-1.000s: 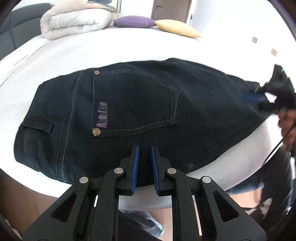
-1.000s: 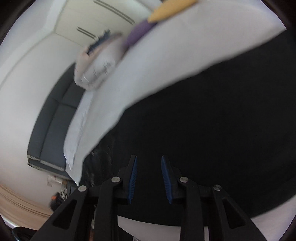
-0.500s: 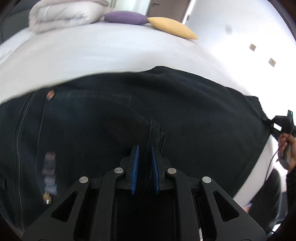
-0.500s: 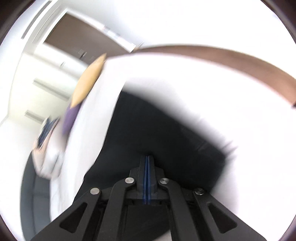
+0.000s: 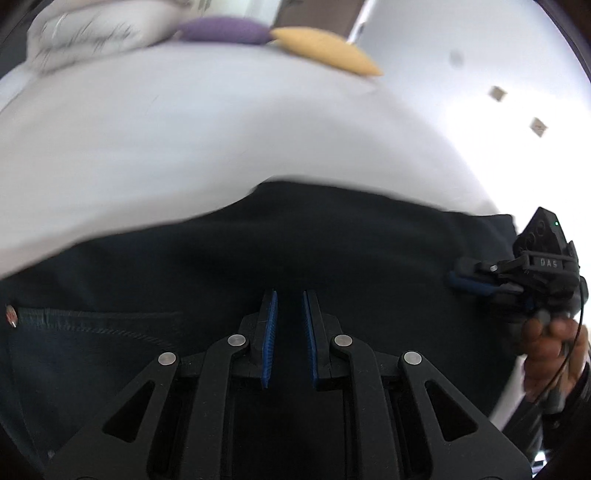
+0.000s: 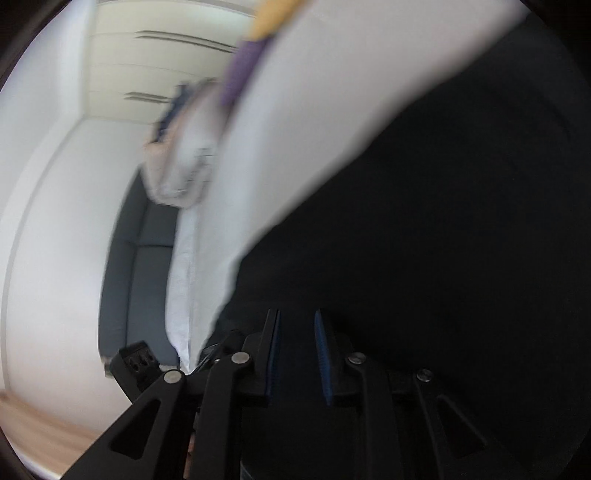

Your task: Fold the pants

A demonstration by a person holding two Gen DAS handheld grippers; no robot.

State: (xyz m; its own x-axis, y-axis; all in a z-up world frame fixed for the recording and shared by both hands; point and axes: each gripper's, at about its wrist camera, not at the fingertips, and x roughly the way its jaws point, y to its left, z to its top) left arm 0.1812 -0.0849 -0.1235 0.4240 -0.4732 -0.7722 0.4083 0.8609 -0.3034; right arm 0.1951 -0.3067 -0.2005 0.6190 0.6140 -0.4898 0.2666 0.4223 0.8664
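**A:** What does the left wrist view show?

**B:** Dark denim pants [image 5: 295,258] lie spread across a white-sheeted bed [image 5: 221,129], a stitched seam and a copper rivet [image 5: 11,314] at the left edge. The left gripper [image 5: 289,325] hovers low over the fabric, its blue-padded jaws narrowly parted with nothing between them. At the bed's far side sit a folded pale quilt [image 5: 96,33], a purple cushion [image 5: 225,31] and a yellow cushion [image 5: 325,50]. Two small wall plates [image 5: 496,93] dot the white wall. The right gripper [image 5: 465,282] rests at the pants' right edge, held by a hand [image 5: 550,347]; its gap cannot be judged here.

**A:** And the right wrist view?

**B:** Tilted and blurred. The right gripper [image 6: 297,350] is parted a moderate way above the pants [image 6: 443,240], gripping nothing. Beyond the sheet [image 6: 295,129] stand a grey headboard [image 6: 136,266], a white wall and wood flooring [image 6: 44,432].
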